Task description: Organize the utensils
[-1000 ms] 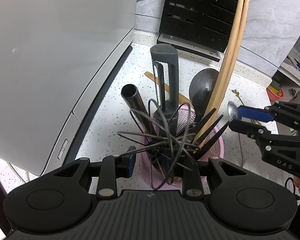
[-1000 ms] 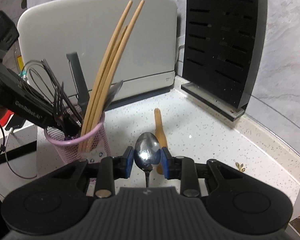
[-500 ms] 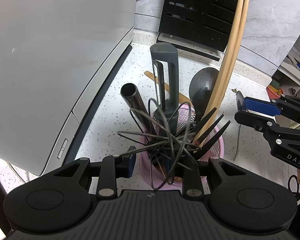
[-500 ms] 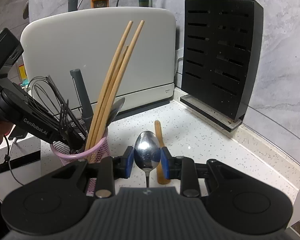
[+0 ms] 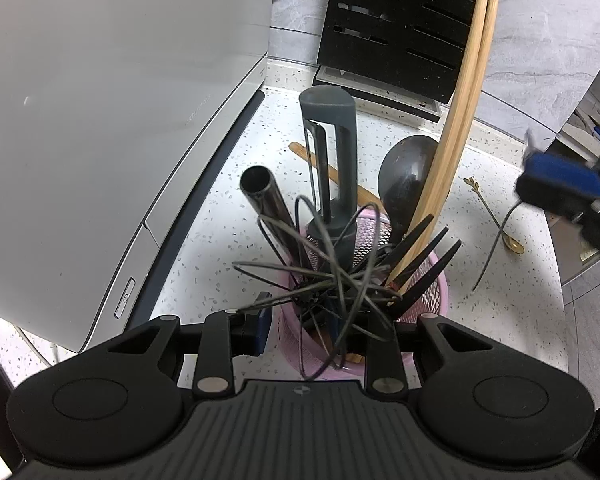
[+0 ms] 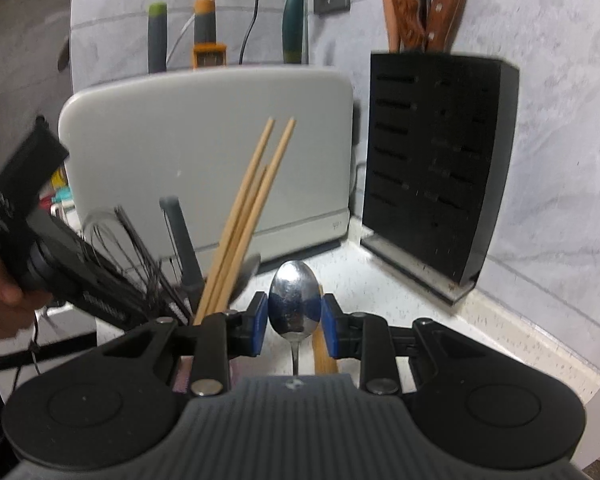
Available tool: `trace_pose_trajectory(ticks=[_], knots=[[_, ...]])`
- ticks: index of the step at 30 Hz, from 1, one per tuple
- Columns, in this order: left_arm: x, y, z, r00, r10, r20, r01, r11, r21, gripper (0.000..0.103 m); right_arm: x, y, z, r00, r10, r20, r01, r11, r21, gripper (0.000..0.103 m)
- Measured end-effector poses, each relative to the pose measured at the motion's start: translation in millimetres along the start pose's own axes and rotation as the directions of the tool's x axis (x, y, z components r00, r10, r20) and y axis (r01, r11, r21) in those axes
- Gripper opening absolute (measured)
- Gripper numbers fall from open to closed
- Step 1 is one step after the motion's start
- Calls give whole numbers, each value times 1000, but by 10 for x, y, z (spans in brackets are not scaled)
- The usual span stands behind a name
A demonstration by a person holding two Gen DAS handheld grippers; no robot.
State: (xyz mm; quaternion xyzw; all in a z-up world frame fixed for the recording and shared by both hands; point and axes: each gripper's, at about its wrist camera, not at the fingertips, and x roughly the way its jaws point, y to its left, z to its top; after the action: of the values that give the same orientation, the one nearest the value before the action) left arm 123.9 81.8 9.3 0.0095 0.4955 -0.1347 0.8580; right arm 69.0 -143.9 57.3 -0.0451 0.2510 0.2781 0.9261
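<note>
The step in hand was judged to be the carrying of a loose spoon to the holder. The right gripper [image 6: 294,326] was pinching a metal spoon [image 6: 294,306] by the sides of its bowl, handle hanging toward the camera, clear of the table [image 6: 384,276]. The left gripper [image 5: 324,322] was pressed onto the near rim of the pink mesh holder [image 5: 430,292], one pad outside the wall and the other apparently inside, steadying it. The holder already carried a wire whisk [image 5: 332,276], a grey peeler [image 5: 332,152], a dark ladle [image 5: 404,176], long wooden chopsticks [image 5: 460,120], a metal tube [image 5: 266,200] and black fork tines [image 5: 428,248]. The next move would call for bringing the spoon above the holder, turning it handle-down, and finding a gap among the crowded handles; the whisk wires and chopsticks could foul the entry. Two pieces remained on the table: a wooden spatula [image 5: 332,172] behind the holder and a small gold spoon [image 5: 496,220] to its side. Hard to make out: the left gripper's inner pad was hidden behind whisk wires, so its contact was inferred; the right gripper appeared blurred at the edge of the left wrist view; the holder was mostly cut off in the right wrist view; the holder's floor was not visible.
</note>
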Motion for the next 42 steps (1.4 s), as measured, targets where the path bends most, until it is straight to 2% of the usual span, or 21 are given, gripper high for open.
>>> trace_pose_trajectory(ticks=[14,19,28,42], knots=[[21,-3,7,1000,0,-3,0,1000,2,33,-188,137,352,986,78,147,-82,996,20,27],[17,3,4,1000,1,-3,-1,1000,3,33,-142,253,397,979,120,166,-122,992,6,27],[2,26,-4,1000,-5,-1,5,1000,0,33,30,400,407,976,161,145,-161,987,-14,27],[-5,29,-6,1000,-9,2,9,1000,-1,33,186,390,213,985,168,46,-167,986,-20,27]])
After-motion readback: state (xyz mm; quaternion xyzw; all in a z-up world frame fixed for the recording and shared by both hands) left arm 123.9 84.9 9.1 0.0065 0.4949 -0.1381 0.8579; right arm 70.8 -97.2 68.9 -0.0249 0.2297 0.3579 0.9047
